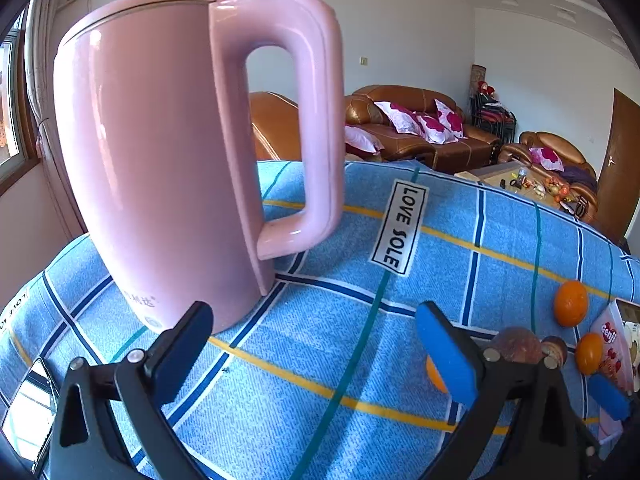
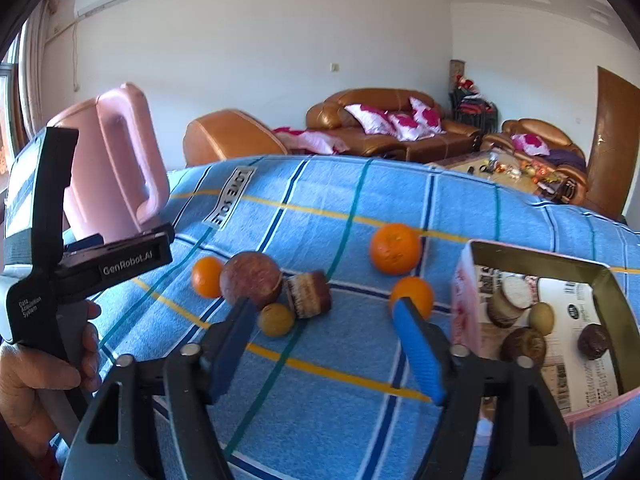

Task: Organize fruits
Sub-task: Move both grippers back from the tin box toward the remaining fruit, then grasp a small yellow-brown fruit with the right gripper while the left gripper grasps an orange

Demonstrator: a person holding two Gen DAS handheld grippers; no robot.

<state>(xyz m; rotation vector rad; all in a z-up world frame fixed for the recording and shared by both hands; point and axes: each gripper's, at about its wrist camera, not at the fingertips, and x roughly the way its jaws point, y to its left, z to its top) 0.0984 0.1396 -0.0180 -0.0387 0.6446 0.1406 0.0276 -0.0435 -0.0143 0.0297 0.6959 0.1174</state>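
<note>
In the right wrist view, loose fruit lies on the blue plaid cloth: a large orange (image 2: 395, 248), two small oranges (image 2: 413, 295) (image 2: 207, 276), a brown round fruit (image 2: 251, 278), a small yellow-green fruit (image 2: 276, 319) and a brown cupcake-like item (image 2: 309, 293). A pink-sided cardboard box (image 2: 464, 296) at right holds several brown and yellow items. My right gripper (image 2: 325, 344) is open and empty, just in front of the fruit. My left gripper (image 1: 316, 348) is open and empty beside the pink kettle (image 1: 172, 152). The large orange (image 1: 571, 303) also shows in the left wrist view.
The pink kettle (image 2: 116, 168) stands at the table's left. A "LOVE SOLE" label (image 1: 398, 229) is sewn on the cloth. The left gripper's body and the hand holding it (image 2: 52, 264) fill the left side of the right wrist view. Sofas stand beyond the table.
</note>
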